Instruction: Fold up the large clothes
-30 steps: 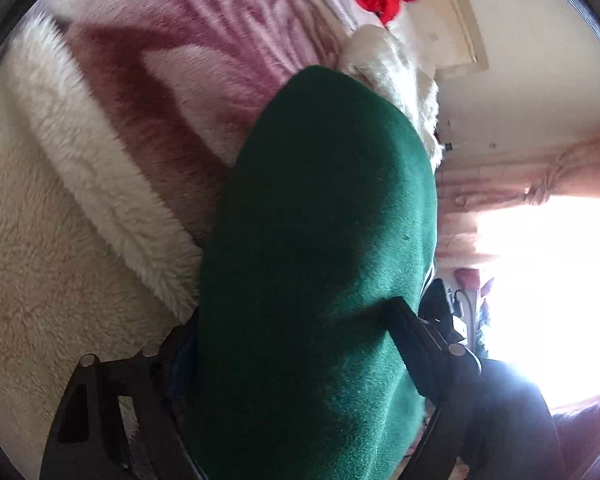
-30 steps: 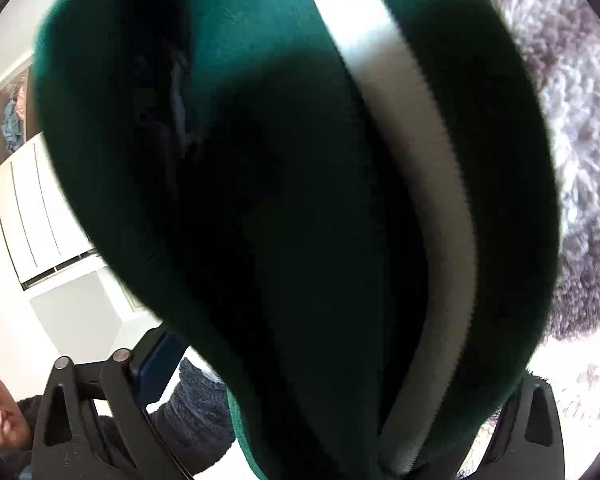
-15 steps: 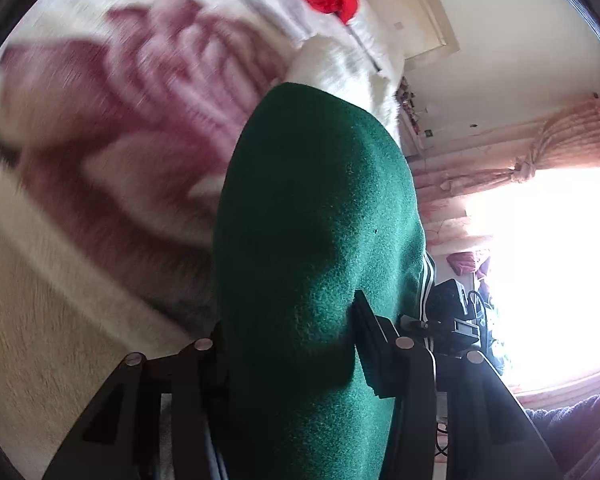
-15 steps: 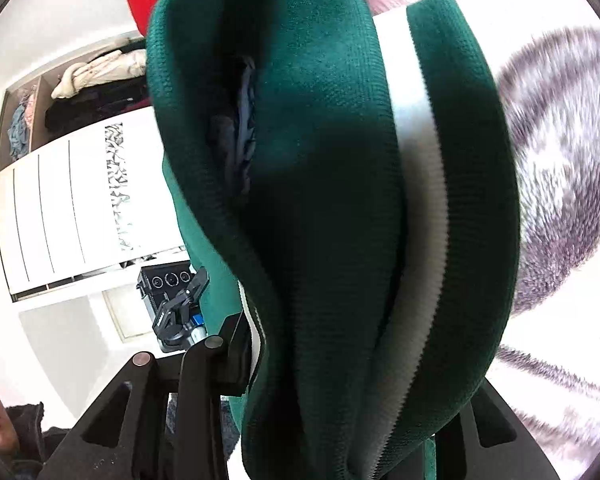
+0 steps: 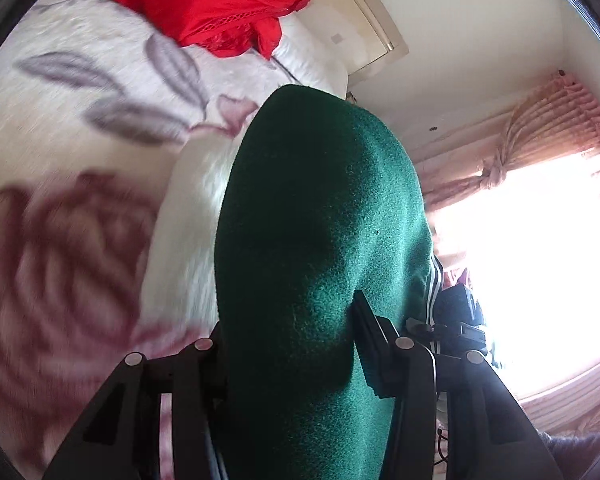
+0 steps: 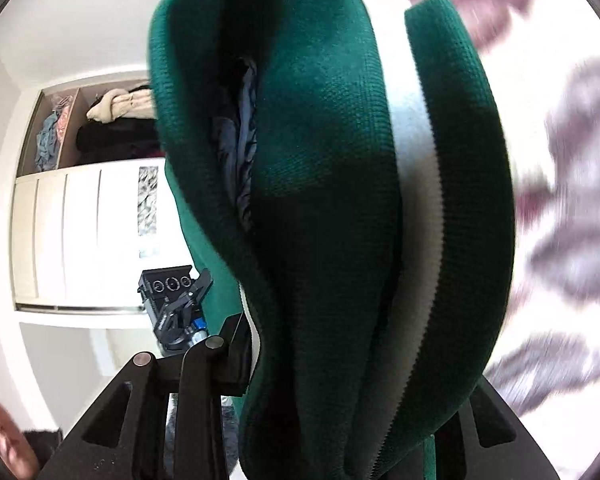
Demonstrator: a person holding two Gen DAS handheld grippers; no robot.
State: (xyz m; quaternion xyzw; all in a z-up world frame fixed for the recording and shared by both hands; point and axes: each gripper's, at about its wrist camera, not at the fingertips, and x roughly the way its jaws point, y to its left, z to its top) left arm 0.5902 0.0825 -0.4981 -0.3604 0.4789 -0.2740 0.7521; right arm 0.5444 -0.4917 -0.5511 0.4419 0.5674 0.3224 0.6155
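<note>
A dark green garment (image 5: 320,260) with a white-striped ribbed band (image 6: 416,184) fills the middle of both views. My left gripper (image 5: 288,344) is shut on a thick bunch of the green fabric, which bulges out between the jaws. My right gripper (image 6: 348,360) is shut on the ribbed edge; a blue lining (image 6: 240,152) shows in a fold. The garment hangs lifted above a floral fleece blanket (image 5: 80,160). The fingertips of both grippers are hidden by cloth.
A red garment (image 5: 204,4) lies on the blanket at the far end. A bright window with pink curtains (image 5: 540,152) is on the right. A white wardrobe with open shelves of clothes (image 6: 80,160) stands behind. The other gripper's body (image 6: 176,304) shows beyond the green cloth.
Both grippers have swung with the green garment, still gripped. The blanket has slid down and left in the left view, and the red garment and wardrobe have come further into sight.
</note>
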